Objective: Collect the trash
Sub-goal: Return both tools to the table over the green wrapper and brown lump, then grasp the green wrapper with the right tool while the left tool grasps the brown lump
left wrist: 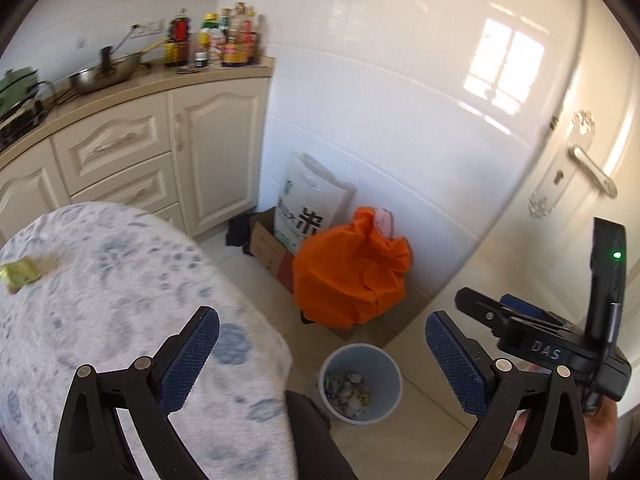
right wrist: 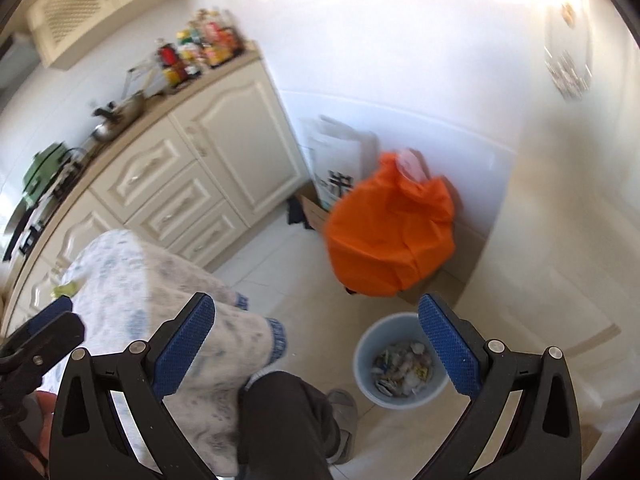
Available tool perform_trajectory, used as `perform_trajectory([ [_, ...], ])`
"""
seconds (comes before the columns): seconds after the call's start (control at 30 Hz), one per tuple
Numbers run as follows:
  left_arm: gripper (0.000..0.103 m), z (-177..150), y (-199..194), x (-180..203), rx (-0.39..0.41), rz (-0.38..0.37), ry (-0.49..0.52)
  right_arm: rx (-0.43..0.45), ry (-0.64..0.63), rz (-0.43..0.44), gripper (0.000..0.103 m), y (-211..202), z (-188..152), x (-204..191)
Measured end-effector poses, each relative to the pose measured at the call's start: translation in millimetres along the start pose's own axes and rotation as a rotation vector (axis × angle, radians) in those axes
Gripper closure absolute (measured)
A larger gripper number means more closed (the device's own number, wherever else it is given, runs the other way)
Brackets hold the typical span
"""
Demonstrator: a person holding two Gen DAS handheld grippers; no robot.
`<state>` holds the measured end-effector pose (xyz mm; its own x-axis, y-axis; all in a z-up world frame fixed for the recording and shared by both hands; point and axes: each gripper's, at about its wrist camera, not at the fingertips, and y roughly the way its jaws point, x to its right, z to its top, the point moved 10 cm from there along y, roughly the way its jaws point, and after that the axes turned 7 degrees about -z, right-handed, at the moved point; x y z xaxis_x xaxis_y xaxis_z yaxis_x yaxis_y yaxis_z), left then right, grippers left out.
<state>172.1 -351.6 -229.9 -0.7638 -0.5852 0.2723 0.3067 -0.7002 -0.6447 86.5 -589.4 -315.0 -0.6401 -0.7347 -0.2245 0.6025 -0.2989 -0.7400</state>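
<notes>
So there are two grippers here, and both have their jaws spread wide with nothing between the pads: the left gripper (left wrist: pixel 322 354) and the right gripper (right wrist: pixel 316 342). One blue bin (left wrist: pixel 360 382) sits on the floor just past the table (left wrist: pixel 120 300), with a heap of crumpled wrappers and paper inside; can't really count those. One scrap of trash (left wrist: pixel 20 274), a yellowish-green wrapper, lies on the tablecloth near the table's far left edge, cut off by the view. One orange bag (left wrist: pixel 352 276), one white sack (left wrist: pixel 308 204), one cardboard box (left wrist: pixel 268 248) behind. The bottles (left wrist: pixel 216 38) on the counter are too blurry to count. A dark trouser leg (right wrist: pixel 280 420) is half hidden.
</notes>
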Motion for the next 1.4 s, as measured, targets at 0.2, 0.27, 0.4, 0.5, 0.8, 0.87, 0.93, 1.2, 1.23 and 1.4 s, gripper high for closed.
perform_trajectory([
  [0.2,0.001,-3.0,-72.5,-55.9,0.085,0.086,-0.083,0.071,-0.109,0.067,0.000,-34.6,9.3,-77.3],
  [0.27,0.001,-3.4,-98.1,-73.9,0.120,0.120,-0.115,0.098,-0.156,0.092,0.000,-46.8,11.5,-107.4],
  [0.4,0.001,-6.1,-153.0,-116.2,0.191,0.198,-0.162,0.138,-0.252,0.138,0.000,-64.0,11.8,-163.0],
  [0.5,0.001,-10.7,-185.2,-141.3,0.218,0.278,-0.179,0.152,-0.322,0.174,0.000,-70.1,4.8,-205.2],
  [0.8,0.001,-53.0,-252.2,-207.6,0.256,0.440,-0.309,0.104,-0.499,0.312,0.000,-59.7,-36.4,-322.4],
  [0.87,0.001,-59.5,-256.8,-225.4,0.250,0.470,-0.342,0.089,-0.532,0.329,0.000,-53.4,-44.5,-341.3],
  [0.93,0.001,-61.1,-257.0,-240.0,0.243,0.488,-0.368,0.071,-0.557,0.343,0.000,-46.0,-51.5,-356.6],
  [1.2,0.001,-58.3,-226.3,-304.7,0.172,0.553,-0.410,-0.016,-0.631,0.397,0.000,9.2,-68.1,-424.7],
  [1.23,0.001,-57.5,-220.4,-313.2,0.163,0.554,-0.418,-0.026,-0.643,0.400,0.000,15.5,-70.8,-432.3],
  [1.4,0.001,-50.7,-186.5,-356.8,0.120,0.567,-0.445,-0.088,-0.708,0.423,0.000,65.6,-85.3,-481.5],
])
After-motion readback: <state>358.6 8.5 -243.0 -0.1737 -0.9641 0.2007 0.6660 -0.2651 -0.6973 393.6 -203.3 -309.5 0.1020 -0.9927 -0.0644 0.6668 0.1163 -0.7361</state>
